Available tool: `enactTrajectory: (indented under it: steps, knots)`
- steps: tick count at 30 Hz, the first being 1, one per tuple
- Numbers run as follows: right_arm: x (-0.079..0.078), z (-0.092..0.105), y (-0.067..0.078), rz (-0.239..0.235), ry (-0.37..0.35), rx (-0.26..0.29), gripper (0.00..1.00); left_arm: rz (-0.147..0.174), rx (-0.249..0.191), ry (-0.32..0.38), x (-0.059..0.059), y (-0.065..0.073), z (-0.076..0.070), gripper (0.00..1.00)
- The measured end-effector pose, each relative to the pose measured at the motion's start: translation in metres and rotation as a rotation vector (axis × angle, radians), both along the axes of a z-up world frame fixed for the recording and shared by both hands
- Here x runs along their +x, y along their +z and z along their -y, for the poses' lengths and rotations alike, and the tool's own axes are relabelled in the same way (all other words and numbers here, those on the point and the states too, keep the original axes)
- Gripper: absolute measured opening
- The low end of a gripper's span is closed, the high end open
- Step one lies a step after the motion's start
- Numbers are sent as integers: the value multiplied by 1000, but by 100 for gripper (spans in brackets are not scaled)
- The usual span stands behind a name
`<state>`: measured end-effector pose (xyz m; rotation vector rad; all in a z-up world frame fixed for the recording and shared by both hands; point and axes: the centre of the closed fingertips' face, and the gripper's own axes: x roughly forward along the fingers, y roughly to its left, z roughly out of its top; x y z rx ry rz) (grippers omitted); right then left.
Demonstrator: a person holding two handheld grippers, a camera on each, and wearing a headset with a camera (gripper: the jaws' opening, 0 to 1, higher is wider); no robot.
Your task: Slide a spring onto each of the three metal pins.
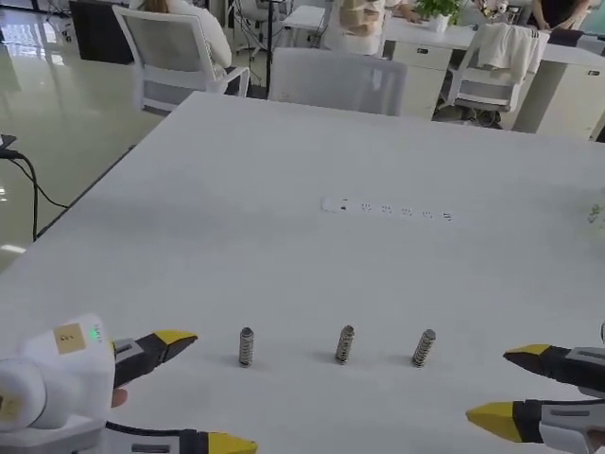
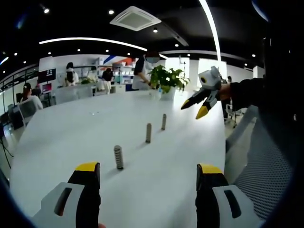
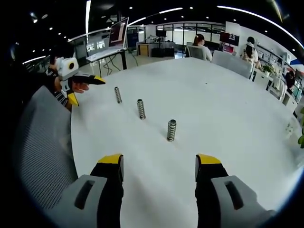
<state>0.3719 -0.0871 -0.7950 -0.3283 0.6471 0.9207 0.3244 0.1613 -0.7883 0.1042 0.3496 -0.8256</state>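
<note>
A: Springs [image 2: 148, 133], where do they stand?

B: Three in a row across the near part of the white tabletop [image 1: 284, 151]: left spring [image 1: 246, 347], middle spring [image 1: 345, 344], right spring [image 1: 423, 348]. All are upright, and the right one leans a little.

A: And the grippers?

B: The left hand-held gripper [image 1: 203, 391] is left of the left spring, apart from it. The right hand-held gripper [image 1: 496, 386] is right of the right spring, also apart. Both have their yellow-tipped jaws spread wide with nothing between them.

A: What do the gripper views add?

B: The left gripper view looks along the row end-on. The left spring is nearest, just beyond its jaws, and the right hand-held gripper is raised past the far end, in front of a potted plant [image 2: 166, 78]. The right gripper view takes the row from the other end, with the right spring nearest and the left hand-held gripper raised beyond the last one, below a monitor [image 3: 118, 31]. The head view shows a socket strip [image 1: 388, 210] set in the tabletop farther off, and a chair [image 1: 175, 52] past the far edge.
</note>
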Motion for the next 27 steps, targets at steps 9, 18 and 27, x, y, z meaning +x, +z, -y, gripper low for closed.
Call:
enactTrajectory:
  steps: [9,18,27]
  knots:
    - [2,-3,-2,-1,14,10,60,0,4,16,-2,1,-3,80]
    - [0,-7,-1,-4,23,15,61,-10,6,24,-1,0,-4,80]
    - [-1,-4,-1,-12,21,11,61,-8,2,30,2,4,-4,80]
